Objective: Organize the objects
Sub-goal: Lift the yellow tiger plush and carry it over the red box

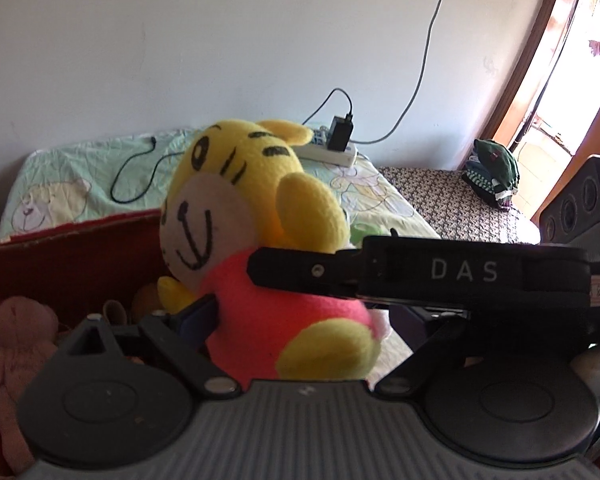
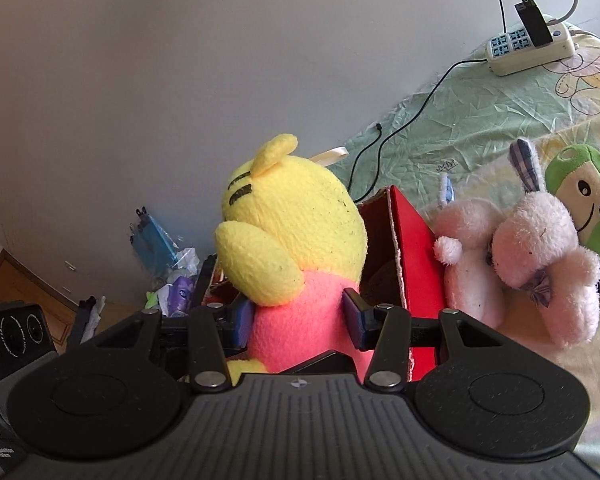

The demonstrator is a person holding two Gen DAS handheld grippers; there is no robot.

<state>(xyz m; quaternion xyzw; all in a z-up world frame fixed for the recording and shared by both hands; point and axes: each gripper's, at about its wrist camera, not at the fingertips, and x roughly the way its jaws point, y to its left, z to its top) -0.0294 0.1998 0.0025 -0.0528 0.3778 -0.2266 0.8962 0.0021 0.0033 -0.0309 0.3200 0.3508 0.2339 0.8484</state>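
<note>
A yellow tiger plush (image 2: 296, 220) with a pink body hangs over the open red box (image 2: 416, 248). My right gripper (image 2: 300, 320) is shut on its pink belly, a blue pad pressing on each side. In the left wrist view the same plush (image 1: 260, 208) faces the camera, and the right gripper's black finger crosses in front of it. My left gripper (image 1: 324, 312) stands spread wide around the plush. Its left pad (image 1: 200, 316) sits at the pink flank, and its other finger is hidden. The red box (image 1: 60, 264) holds a dusty pink bear (image 1: 16, 344).
On the bed beside the box lie a pink rabbit plush (image 2: 532, 248) and a green plush (image 2: 580, 188). A power strip (image 2: 528, 48) with a black charger and a trailing cable (image 2: 400, 128) rests on the sheet near the wall. Clutter lies on the floor at the left.
</note>
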